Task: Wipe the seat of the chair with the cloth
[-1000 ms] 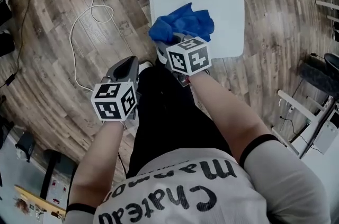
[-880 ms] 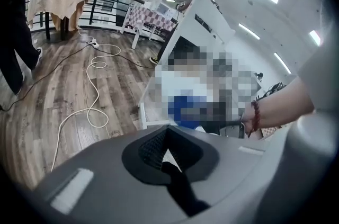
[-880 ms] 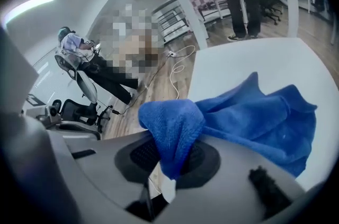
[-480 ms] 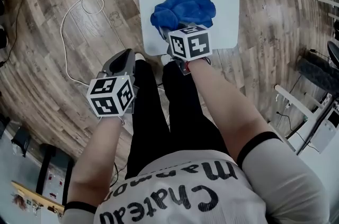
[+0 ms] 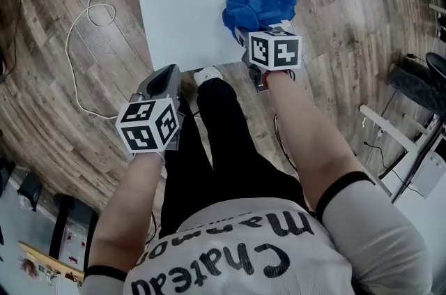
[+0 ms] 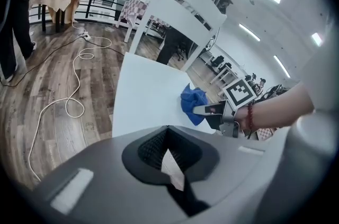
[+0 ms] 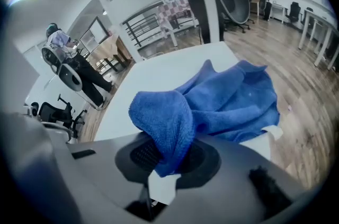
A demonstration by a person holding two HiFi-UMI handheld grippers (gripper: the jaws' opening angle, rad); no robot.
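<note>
a: fingers (image 7: 146, 154) of the right gripper (image 7: 167, 162) are clamped on a fold of the blue cloth (image 7: 222, 101), right at its near edge. the left gripper (image 6: 168, 157) has its fingers together with nothing in them. it sits beside the person's leg, near the seat's front left corner.

b: where's the rest of the cloth?

a: bunched up on the near right part of the white seat (image 5: 188, 1), close to the front edge. only that one fold is up in the fingers, the rest lies on the seat.

b: how do you reckon it handles?

a: looks like terry or microfibre, so soft, light and floppy. my guess is it drags along fine but wants to ball up instead of lying flat. a thick fold seems a decent place to hold it, since a thin single corner would likely slip out. pressing down a bit while sweeping should keep more of it in contact.

b: and the seat?

a: flat, smooth and hard-looking, so the cloth should slide easily. the left side and far edge are bare. past that is the white slatted back (image 6: 180, 11), and a white cable (image 5: 83, 28) loops on the wood floor left of the chair.
</note>
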